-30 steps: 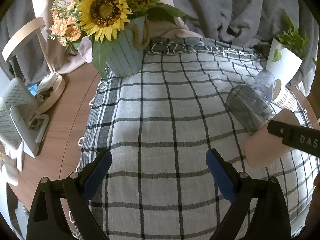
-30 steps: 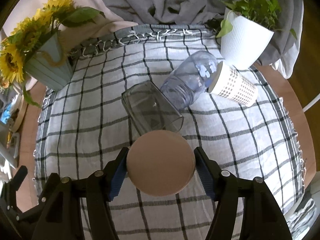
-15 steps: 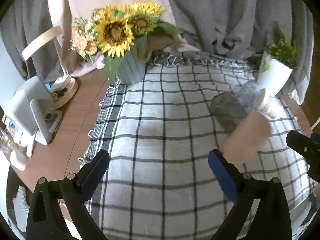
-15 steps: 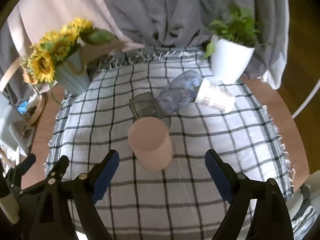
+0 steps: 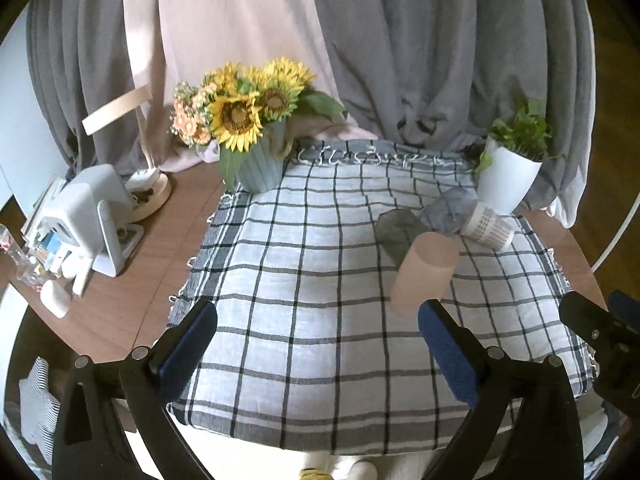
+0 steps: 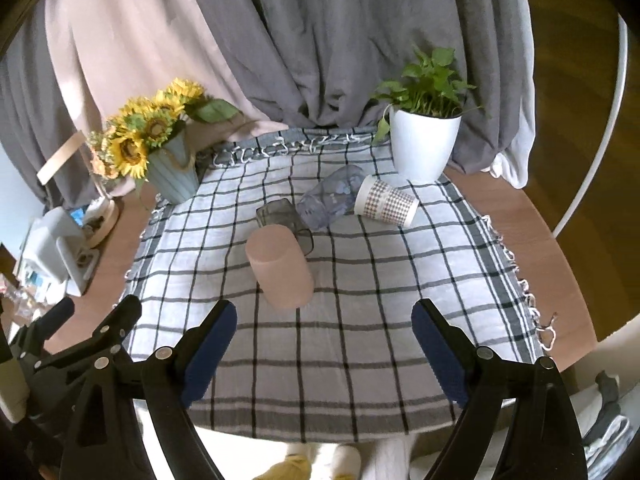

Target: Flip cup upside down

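Note:
A pink cup stands upside down on the checked cloth, its flat base up; it also shows in the left wrist view. My right gripper is open and empty, pulled back near the table's front edge, well short of the cup. My left gripper is open and empty, near the front edge, left of the cup. Behind the pink cup a dark clear cup, a bluish clear cup and a white patterned paper cup lie on their sides.
A sunflower vase stands at the cloth's back left corner. A white potted plant stands at the back right. A white device and small items sit on the wooden table at the left. Grey curtains hang behind.
The right gripper opened, let go of the pink cup and drew back and up. The cup now stands alone, upside down. The left gripper also drew back from the table.

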`<action>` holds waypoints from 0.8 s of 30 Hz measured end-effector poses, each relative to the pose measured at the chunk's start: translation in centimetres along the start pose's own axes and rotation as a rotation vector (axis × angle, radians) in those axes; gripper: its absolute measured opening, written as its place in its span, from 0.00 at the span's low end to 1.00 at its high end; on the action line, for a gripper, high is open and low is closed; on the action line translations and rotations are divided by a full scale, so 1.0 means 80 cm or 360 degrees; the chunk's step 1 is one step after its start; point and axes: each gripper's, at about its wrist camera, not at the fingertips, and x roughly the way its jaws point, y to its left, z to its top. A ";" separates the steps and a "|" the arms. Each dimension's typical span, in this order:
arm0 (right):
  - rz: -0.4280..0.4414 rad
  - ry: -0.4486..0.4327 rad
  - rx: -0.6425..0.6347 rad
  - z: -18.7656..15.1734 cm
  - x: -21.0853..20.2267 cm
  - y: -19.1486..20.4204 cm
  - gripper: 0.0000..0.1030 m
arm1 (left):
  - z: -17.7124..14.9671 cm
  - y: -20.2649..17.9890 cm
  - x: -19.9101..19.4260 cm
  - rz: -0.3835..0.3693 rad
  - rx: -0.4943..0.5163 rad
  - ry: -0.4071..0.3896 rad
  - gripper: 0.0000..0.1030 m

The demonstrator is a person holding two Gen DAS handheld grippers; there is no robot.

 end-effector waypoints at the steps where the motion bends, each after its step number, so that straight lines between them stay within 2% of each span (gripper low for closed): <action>1: 0.0002 -0.0013 -0.0003 -0.002 -0.006 -0.002 0.86 | -0.002 -0.003 -0.007 0.0001 0.0003 -0.0013 1.00; 8: -0.0003 -0.0106 -0.0020 -0.009 -0.038 -0.014 0.87 | -0.010 -0.013 -0.037 -0.0002 0.0000 -0.0073 1.00; 24: 0.0006 -0.0139 -0.0040 -0.025 -0.066 -0.027 0.87 | -0.019 -0.027 -0.068 0.0012 0.0006 -0.0129 1.00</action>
